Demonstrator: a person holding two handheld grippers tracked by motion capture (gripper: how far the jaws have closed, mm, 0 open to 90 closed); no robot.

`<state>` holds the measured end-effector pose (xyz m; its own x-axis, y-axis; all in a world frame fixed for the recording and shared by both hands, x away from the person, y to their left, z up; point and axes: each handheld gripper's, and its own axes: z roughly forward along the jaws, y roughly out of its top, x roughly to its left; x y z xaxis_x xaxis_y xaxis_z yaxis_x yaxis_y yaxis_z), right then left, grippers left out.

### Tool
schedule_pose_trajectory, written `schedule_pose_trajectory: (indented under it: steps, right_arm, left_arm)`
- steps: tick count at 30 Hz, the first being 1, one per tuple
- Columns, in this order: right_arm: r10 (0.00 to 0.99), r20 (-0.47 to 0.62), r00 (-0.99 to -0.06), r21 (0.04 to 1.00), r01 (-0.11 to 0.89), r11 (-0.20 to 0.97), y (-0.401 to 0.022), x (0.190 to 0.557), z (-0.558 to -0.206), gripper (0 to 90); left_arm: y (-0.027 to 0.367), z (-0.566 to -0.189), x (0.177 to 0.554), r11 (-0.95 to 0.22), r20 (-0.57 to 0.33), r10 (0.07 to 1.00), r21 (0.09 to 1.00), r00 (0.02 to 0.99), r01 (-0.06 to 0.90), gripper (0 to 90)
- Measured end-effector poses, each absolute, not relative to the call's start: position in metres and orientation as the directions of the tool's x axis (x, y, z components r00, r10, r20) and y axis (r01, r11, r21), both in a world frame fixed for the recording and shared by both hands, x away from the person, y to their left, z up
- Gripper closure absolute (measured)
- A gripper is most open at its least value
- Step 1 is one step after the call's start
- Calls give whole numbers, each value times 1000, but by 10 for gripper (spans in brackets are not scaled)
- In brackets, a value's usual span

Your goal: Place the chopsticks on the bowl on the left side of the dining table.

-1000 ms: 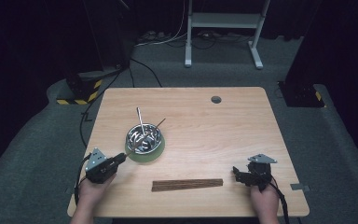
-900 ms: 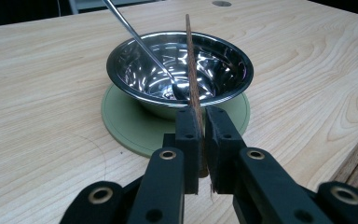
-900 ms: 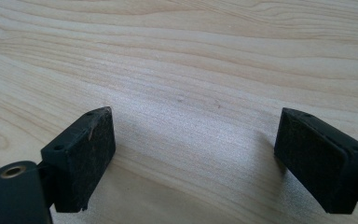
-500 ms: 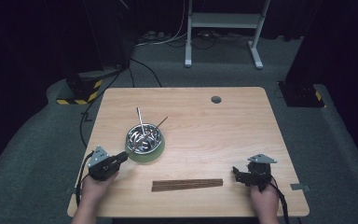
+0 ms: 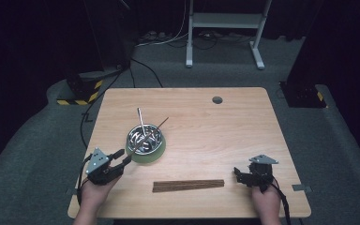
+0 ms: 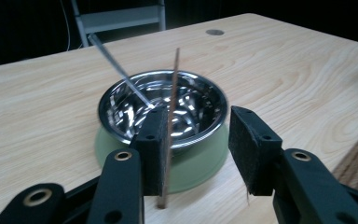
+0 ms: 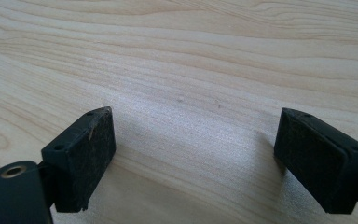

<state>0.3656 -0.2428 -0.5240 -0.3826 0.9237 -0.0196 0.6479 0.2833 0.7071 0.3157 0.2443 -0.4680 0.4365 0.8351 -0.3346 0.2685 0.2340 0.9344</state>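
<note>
Left gripper (image 6: 193, 154) jaws just opened off the brown chopstick (image 6: 171, 116), which now leans loose against one pad, tip resting in the steel bowl (image 5: 145, 139) beside the metal chopstick (image 5: 141, 123). Reads as a finished drop-off into the bowl. Right gripper (image 5: 243, 176) parked wide open and empty near the remaining chopstick bundle (image 5: 188, 185); probably next pick from there.
</note>
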Motion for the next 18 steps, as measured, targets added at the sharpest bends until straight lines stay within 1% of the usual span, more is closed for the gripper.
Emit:
schedule_pose_trajectory:
  steps: [5,16,17,18]
  right_arm:
    - [923,-22,-383,708,646,285,-243,366,-524,123]
    - [924,-22,-382,708,646,284,-243,366,-524,123]
    - [924,-22,-382,708,647,284,-243,366,-524,123]
    - [924,-22,-382,708,647,284,-243,366,-524,123]
  left_arm:
    - [229,-466,304,209,-313,826,943,470,260,582]
    - [190,-485,297,151,-327,780,926,533,347,564]
    - [184,-489,297,108,-302,773,929,558,353,559]
    - [184,-489,297,108,-302,773,929,558,353,553]
